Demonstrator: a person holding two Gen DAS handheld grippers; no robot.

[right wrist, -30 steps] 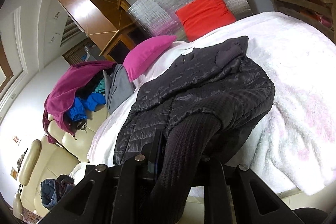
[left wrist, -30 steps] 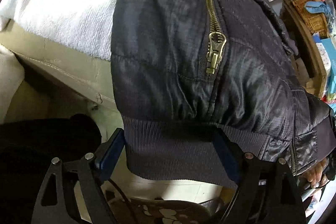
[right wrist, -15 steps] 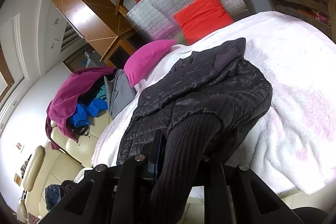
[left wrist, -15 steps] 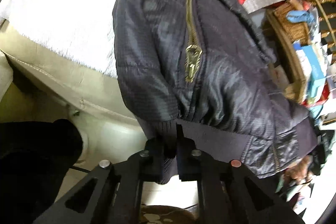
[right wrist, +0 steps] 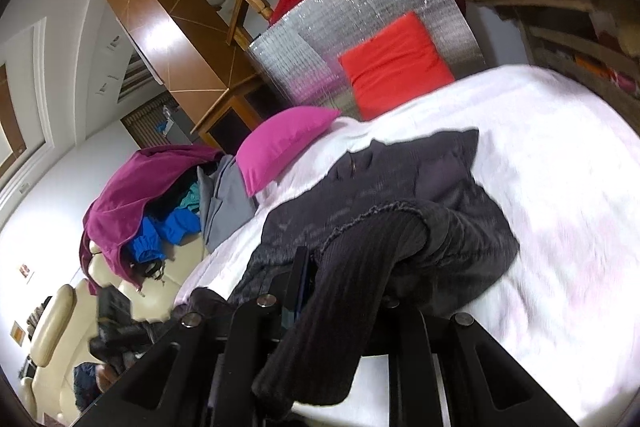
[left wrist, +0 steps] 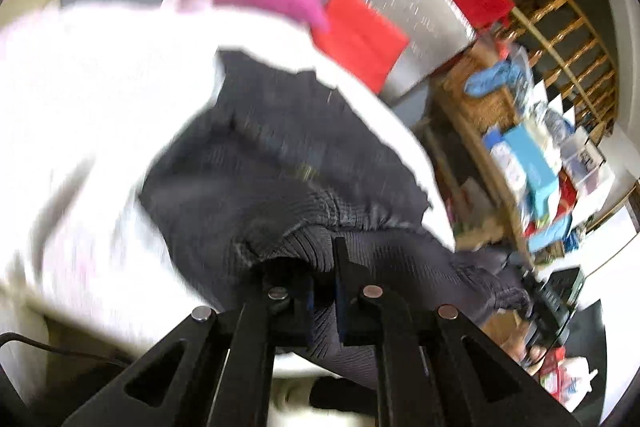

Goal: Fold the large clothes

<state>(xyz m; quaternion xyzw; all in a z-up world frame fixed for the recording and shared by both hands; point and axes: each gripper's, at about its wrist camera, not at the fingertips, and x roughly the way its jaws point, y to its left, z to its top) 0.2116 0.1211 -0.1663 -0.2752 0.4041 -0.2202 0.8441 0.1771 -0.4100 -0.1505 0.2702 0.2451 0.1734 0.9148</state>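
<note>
A black quilted jacket [left wrist: 276, 163] [right wrist: 384, 195] lies on the white fleece blanket [left wrist: 92, 99] [right wrist: 560, 155] covering the bed. Its ribbed hem [left wrist: 372, 259] is pinched between the blue pads of my left gripper [left wrist: 323, 291], which is shut on it and holds it above the bed edge; this view is motion-blurred. My right gripper [right wrist: 344, 291] is shut on the jacket's ribbed knit cuff [right wrist: 360, 275], which drapes down over its fingers. The rest of the jacket spreads away from both grippers toward the pillows.
A pink pillow [right wrist: 280, 143] and a red cushion [right wrist: 396, 67] sit at the bed's far end against a silver foil panel [right wrist: 344, 27]. A pile of clothes [right wrist: 152, 203] lies on a cream sofa at left. Cluttered wooden shelves [left wrist: 520, 163] stand right of the bed.
My left gripper went from open around the ribbed hem to shut on it, then rose with it so the bed top came into view. My right gripper lifted slightly, still holding the cuff.
</note>
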